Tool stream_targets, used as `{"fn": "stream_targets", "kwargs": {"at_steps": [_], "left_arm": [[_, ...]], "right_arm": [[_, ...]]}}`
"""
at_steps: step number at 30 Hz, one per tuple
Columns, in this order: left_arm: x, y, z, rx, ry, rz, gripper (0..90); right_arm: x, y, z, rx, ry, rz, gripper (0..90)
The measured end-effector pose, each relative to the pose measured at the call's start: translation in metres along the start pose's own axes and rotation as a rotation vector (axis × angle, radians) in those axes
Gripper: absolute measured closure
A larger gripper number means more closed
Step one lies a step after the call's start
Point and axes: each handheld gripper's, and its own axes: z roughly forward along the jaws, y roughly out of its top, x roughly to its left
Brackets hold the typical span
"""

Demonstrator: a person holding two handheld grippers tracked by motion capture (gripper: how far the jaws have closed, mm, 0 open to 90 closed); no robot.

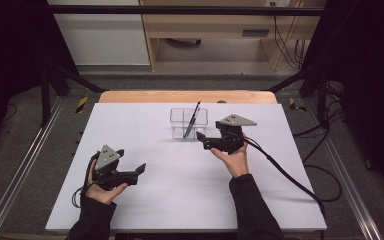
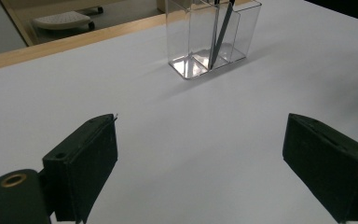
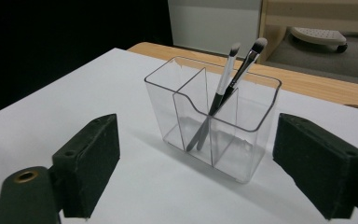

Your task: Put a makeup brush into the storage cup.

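Observation:
A clear plastic organizer (image 1: 177, 123) (image 2: 186, 42) (image 3: 256, 140), split into compartments, stands at the back middle of the white table. Two makeup brushes lean together inside it, heads up: one silver-handled (image 3: 224, 77), one dark (image 3: 242, 70). In the high view they read as a single dark brush (image 1: 192, 119), as they do in the left gripper view (image 2: 220, 37). My right gripper (image 1: 203, 141) (image 3: 196, 172) is open just right of the organizer and facing it, with nothing between its jaws. My left gripper (image 1: 131, 161) (image 2: 200, 154) is open over bare table at the front left, well short of the organizer.
The white table top (image 1: 180, 190) ends at a wooden strip (image 1: 187, 96) along the far edge. Black cables (image 1: 290, 177) trail off the right side. Beyond the table stands a wooden desk (image 1: 220, 30). Metal frame rails (image 1: 25, 165) run along both sides.

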Motion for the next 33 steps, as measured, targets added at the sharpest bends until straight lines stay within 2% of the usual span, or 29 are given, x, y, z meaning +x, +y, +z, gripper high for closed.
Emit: {"fn": "stream_targets", "kwargs": {"at_steps": [6, 16, 20, 33], "left_arm": [[0.0, 0.0, 0.0, 0.001, 0.001, 0.001, 9.4], [0.0, -0.001, 0.0, 0.003, -0.002, 0.001, 9.0], [0.0, -0.001, 0.0, 0.003, -0.001, 0.003, 9.0], [0.0, -0.001, -0.001, 0.0, -0.005, 0.004, 8.9]], "right_arm": [[-0.003, -0.003, -0.02, -0.023, 0.013, 0.007, 12.1], [-0.003, -0.009, -0.049, -0.036, -0.002, -0.045, 9.4], [-0.006, -0.015, -0.059, -0.037, 0.015, -0.037, 9.0], [-0.017, -0.033, -0.083, -0.032, 0.002, -0.04, 7.8]]}}
